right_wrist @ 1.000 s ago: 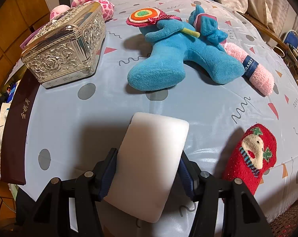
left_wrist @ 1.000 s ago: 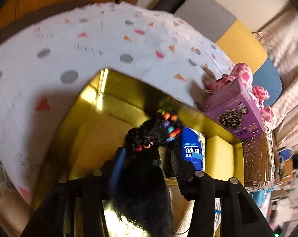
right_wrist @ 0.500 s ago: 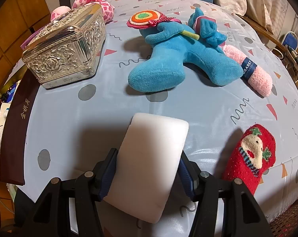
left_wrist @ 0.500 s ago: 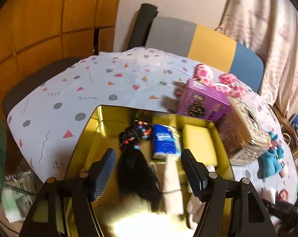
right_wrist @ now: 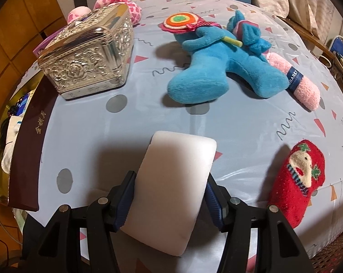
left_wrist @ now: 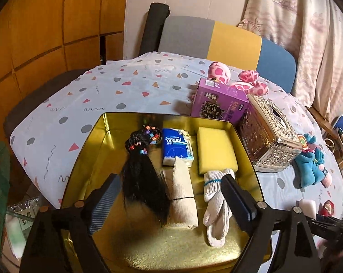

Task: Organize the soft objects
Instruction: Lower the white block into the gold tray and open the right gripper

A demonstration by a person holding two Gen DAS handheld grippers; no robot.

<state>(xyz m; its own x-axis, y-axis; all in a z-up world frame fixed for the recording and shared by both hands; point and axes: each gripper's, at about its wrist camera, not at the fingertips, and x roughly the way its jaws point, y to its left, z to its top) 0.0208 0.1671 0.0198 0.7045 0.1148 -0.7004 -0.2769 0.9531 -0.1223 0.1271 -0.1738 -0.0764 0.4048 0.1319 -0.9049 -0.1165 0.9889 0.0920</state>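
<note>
My left gripper (left_wrist: 171, 195) is open and empty, raised above the gold tin (left_wrist: 91, 141). The tin holds a black hairpiece (left_wrist: 144, 177), a blue tissue pack (left_wrist: 177, 146), a yellow sponge (left_wrist: 215, 150), a beige cloth roll (left_wrist: 181, 193) and white gloves (left_wrist: 215, 207). My right gripper (right_wrist: 170, 196) is shut on a white sponge (right_wrist: 173, 186) just above the tablecloth. A blue plush toy (right_wrist: 219, 68), a pink sock roll (right_wrist: 298, 86) and a red sock (right_wrist: 296, 179) lie on the table beyond it.
A silver ornate box (right_wrist: 91, 52) stands at the left, next to the tin's edge (right_wrist: 25, 136). A purple carton (left_wrist: 219, 101) and a pink spotted plush (left_wrist: 235, 79) sit behind the tin. A chair (left_wrist: 217, 41) stands at the far table edge.
My left gripper let go of the black hairpiece in the tin, opened, and pulled up and back. My right gripper stayed almost still, holding the white sponge.
</note>
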